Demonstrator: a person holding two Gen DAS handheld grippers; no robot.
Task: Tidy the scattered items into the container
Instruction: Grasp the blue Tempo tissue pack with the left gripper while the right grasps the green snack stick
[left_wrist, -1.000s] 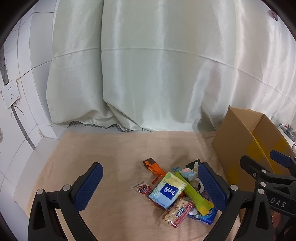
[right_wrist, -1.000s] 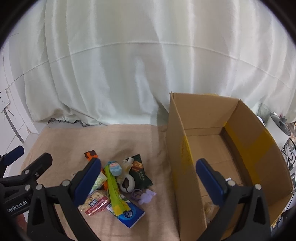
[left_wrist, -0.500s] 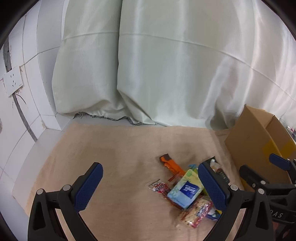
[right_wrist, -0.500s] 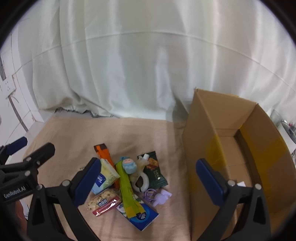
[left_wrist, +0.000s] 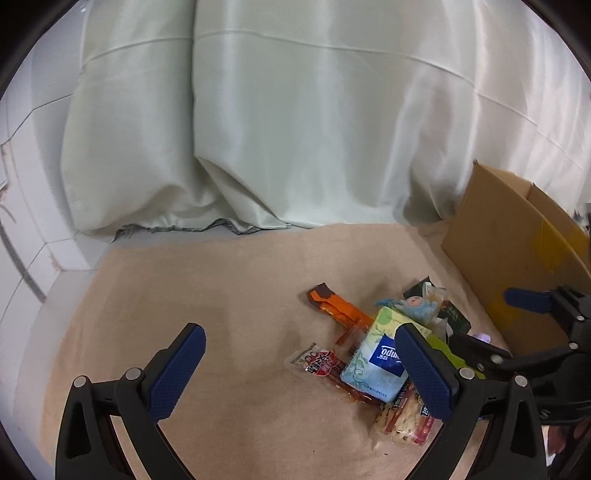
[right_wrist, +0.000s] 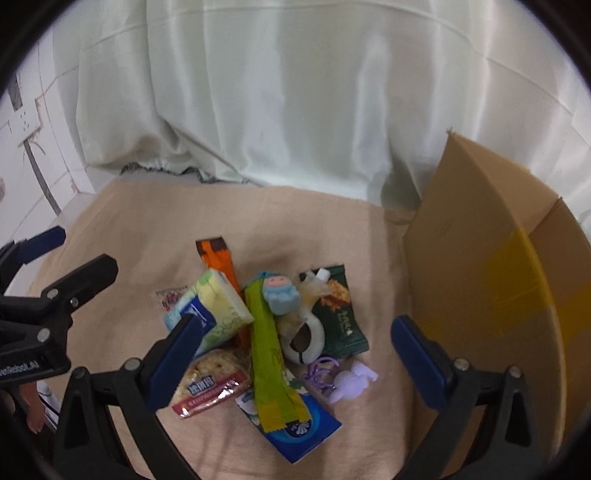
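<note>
Your left tool (left_wrist: 299, 369) stood spread and empty, your right tool (right_wrist: 295, 350), just narrowing, gaped empty above the glossy wrapper heap (right_wrist: 266, 332) on the beige cloth counter (left_wrist: 221, 295) beside the cardboard box (right_wrist: 498, 295), whose purple rubbery figure (right_wrist: 351, 380) showed clearly only rightward.

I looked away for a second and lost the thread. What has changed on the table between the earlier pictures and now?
Both came down toward the pile: the left hand-held gripper and the right hand-held gripper, whose jaws have just been closing a little with nothing held. Both are open and empty. The tissue pack, green stick pack and cardboard box have not moved.
</note>
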